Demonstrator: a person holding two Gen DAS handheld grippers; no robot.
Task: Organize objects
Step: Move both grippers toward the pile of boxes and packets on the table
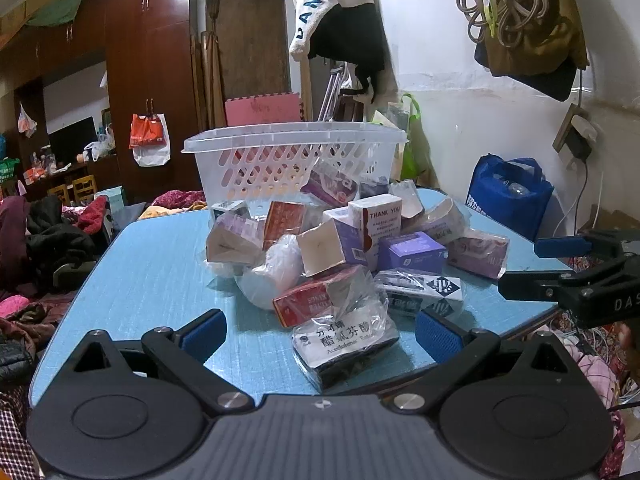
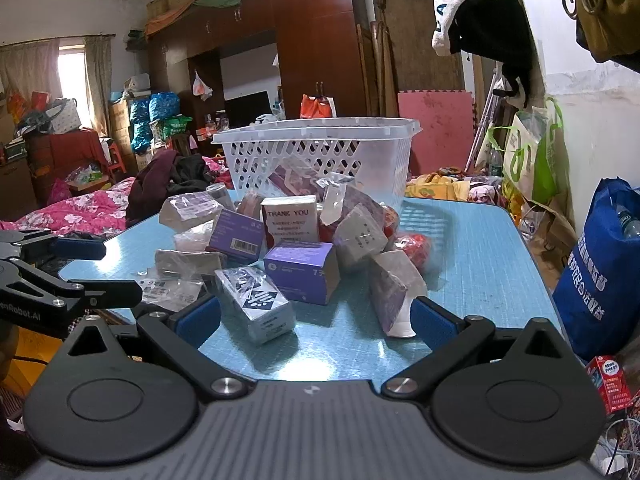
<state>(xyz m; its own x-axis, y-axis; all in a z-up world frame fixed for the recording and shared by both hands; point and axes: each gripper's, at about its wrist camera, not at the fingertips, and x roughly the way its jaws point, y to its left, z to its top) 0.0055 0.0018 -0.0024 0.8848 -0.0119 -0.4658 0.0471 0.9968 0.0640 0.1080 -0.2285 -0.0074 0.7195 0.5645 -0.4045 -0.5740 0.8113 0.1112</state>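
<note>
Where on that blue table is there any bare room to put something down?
Bare table runs along the left side, between the pile of boxes and the table's left edge. In the right wrist view another free strip lies right of the pile. The middle is crowded up to the white basket. Both tongs hang open at the near edge.

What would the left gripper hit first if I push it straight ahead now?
Probably the plastic-wrapped white medicine box lying nearest between the open left gripper fingers, ahead of the red box; depth is uncertain.
</note>
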